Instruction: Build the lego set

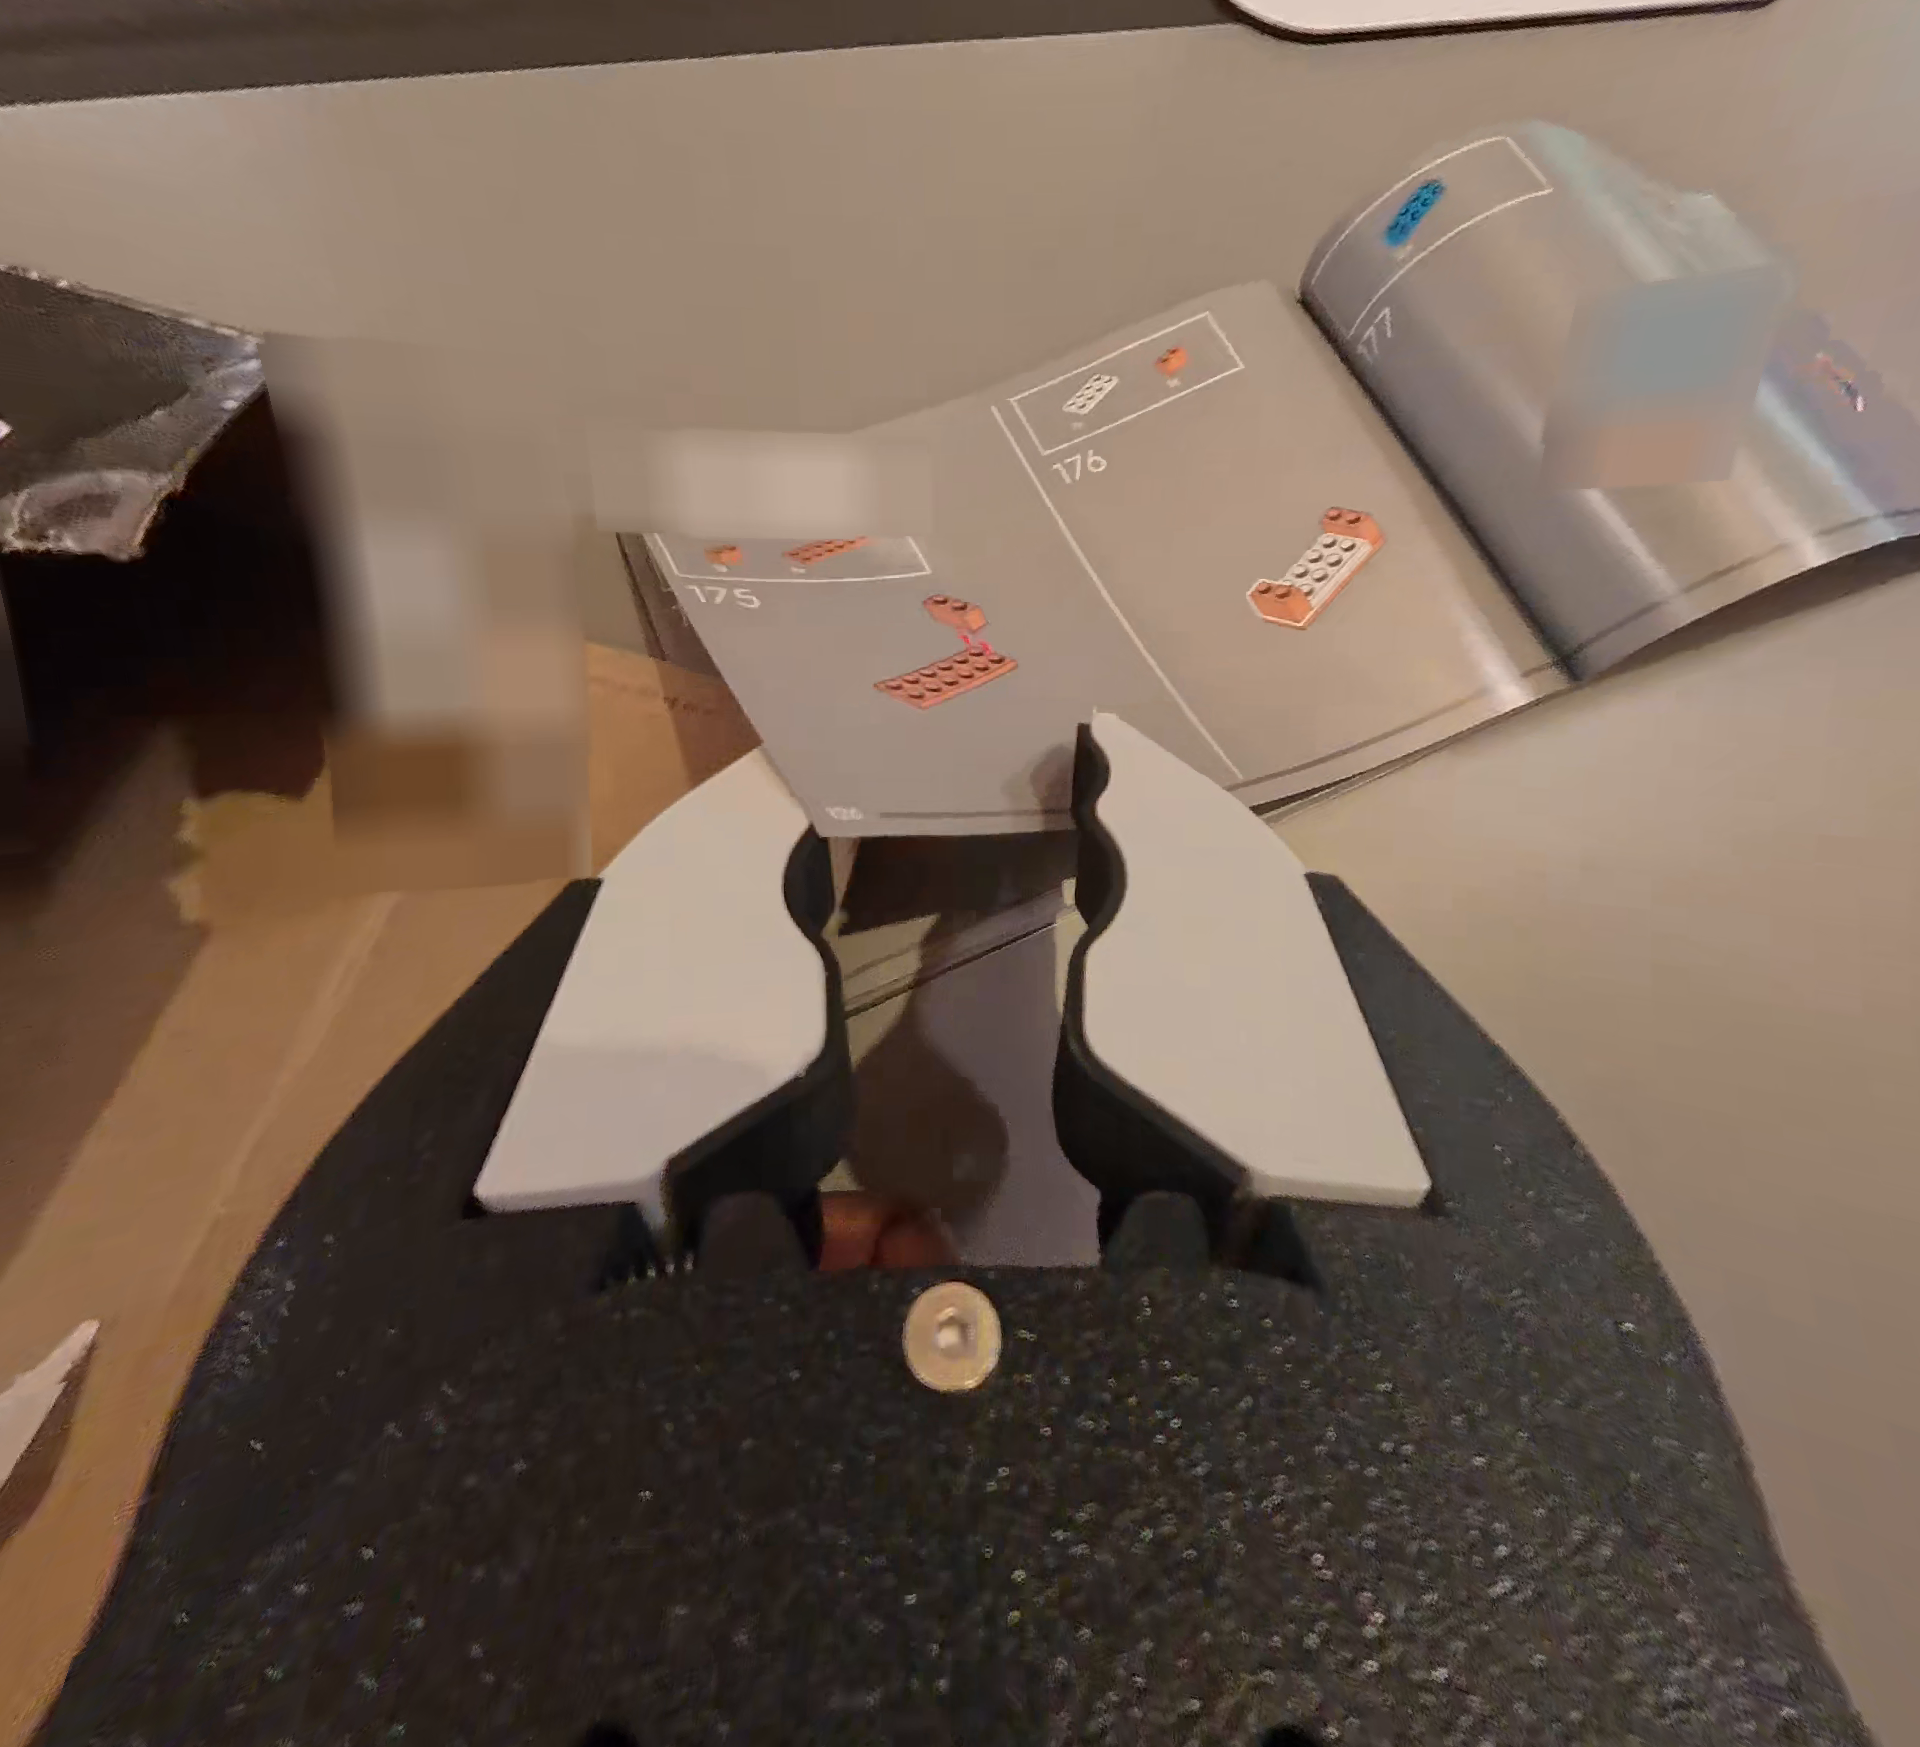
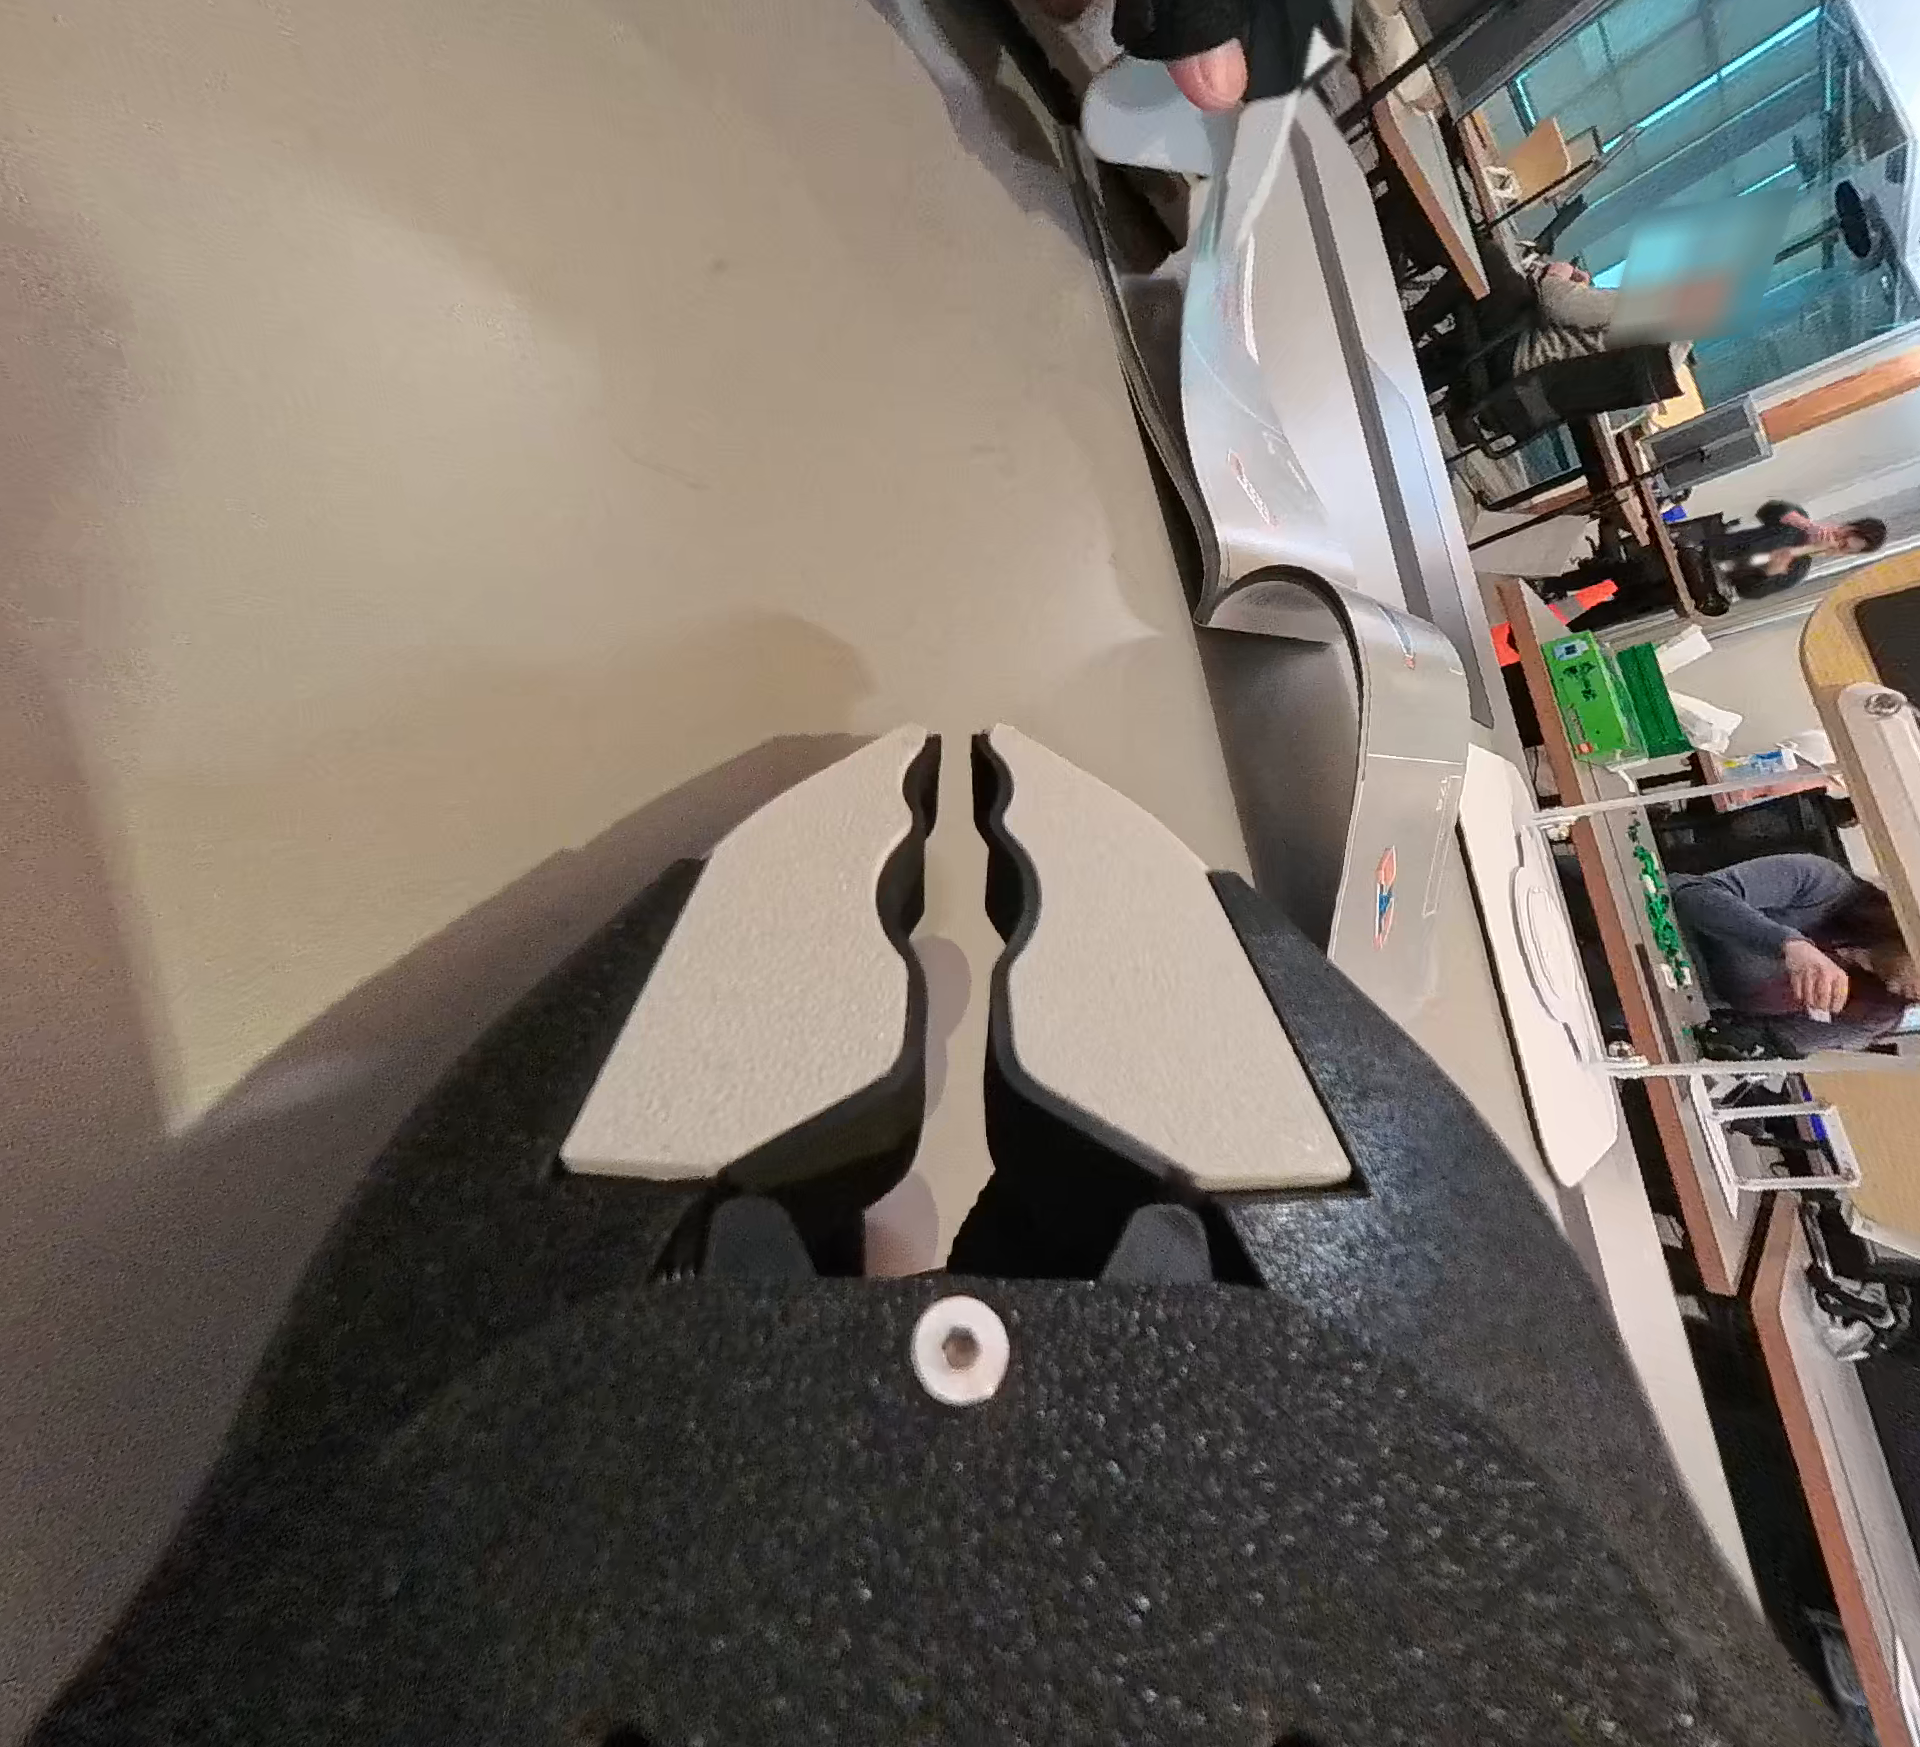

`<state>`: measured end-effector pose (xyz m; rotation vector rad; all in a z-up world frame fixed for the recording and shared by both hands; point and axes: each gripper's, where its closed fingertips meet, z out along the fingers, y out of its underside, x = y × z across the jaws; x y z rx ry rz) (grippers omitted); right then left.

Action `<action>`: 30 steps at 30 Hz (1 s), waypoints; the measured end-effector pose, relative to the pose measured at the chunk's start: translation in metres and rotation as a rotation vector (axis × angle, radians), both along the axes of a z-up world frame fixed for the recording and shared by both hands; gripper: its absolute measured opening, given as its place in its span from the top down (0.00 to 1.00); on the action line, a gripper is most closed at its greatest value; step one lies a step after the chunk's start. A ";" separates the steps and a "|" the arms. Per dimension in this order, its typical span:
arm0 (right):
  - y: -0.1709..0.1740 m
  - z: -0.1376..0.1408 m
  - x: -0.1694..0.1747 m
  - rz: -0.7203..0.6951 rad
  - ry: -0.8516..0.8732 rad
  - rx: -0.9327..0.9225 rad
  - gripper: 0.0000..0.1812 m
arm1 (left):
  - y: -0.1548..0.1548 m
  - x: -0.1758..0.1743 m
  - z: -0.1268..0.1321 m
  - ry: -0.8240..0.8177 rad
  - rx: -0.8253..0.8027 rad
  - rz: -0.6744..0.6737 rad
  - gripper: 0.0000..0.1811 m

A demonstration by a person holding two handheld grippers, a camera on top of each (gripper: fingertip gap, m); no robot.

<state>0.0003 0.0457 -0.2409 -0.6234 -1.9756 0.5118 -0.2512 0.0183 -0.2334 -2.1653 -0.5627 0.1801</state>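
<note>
A page of the instruction booklet (image 1: 935, 658) was held lifted by the left gripper (image 1: 956, 804); the right gripper (image 2: 956, 741) was nearly clenched, empty, over the desk (image 2: 520, 347).

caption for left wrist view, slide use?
Left gripper lifting a page of the open instruction booklet on a grey table.

The left wrist view looks down close over the open booklet (image 1: 1195, 554); the right wrist view, rolled sideways, skims the table (image 2: 468, 347), sharing that booklet.
</note>
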 end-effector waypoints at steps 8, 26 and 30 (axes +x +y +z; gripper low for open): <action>0.004 0.000 -0.002 -0.023 -0.009 -0.014 0.96 | -0.008 0.002 -0.008 0.045 -0.035 -0.039 0.76; 0.004 0.000 -0.001 -0.019 -0.012 -0.019 0.97 | -0.070 0.001 -0.021 0.373 -0.526 -0.078 0.81; 0.004 0.000 -0.001 -0.015 -0.009 -0.014 0.97 | -0.081 -0.012 -0.024 0.400 -0.610 -0.066 0.92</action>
